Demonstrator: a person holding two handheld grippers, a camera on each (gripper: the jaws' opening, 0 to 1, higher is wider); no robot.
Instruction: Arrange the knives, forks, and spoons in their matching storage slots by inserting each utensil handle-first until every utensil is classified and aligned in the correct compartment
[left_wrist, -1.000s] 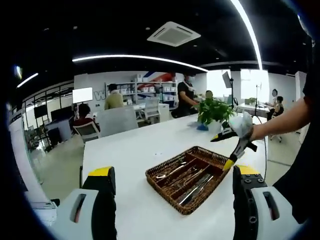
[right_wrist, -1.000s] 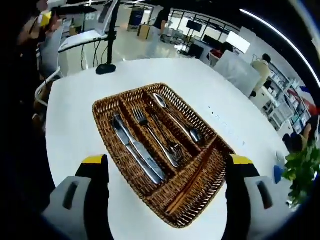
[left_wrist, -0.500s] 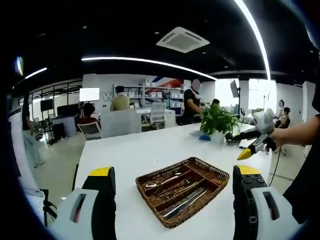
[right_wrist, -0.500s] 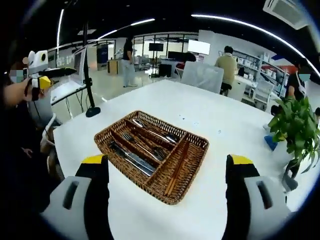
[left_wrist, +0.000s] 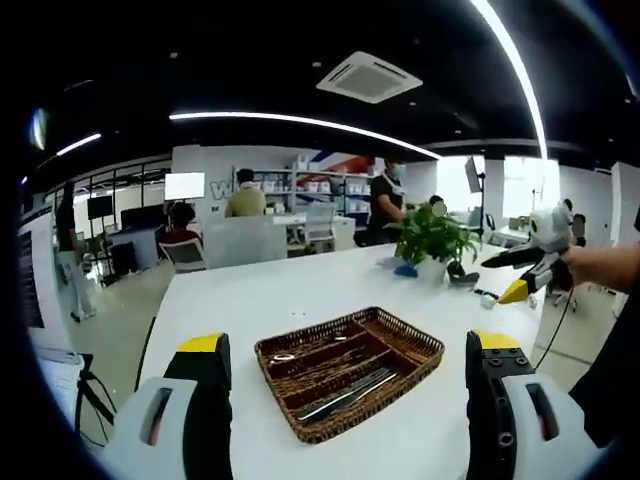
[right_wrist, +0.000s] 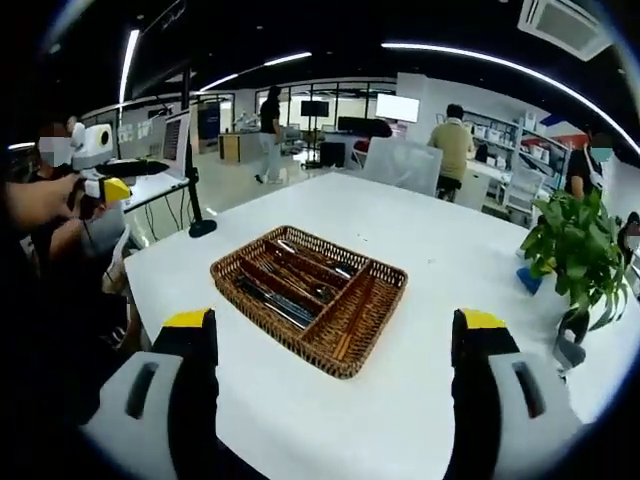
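Wicker tray sits mid-table on the white table, cutlery lying in its long slots, chopsticks in the end slot. Left gripper held back from the tray, jaws wide apart, nothing between them. Right gripper likewise: jaws spread, empty, raised off the table. Potted plant at the far right edge.

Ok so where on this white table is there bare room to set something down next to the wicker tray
The white table is bare on every side of the wicker tray: a wide patch between it and the potted plant, another toward the far edge, and a strip on the near side. Only the tray is crowded, its slots holding cutlery. Both grippers are held back with jaws open.
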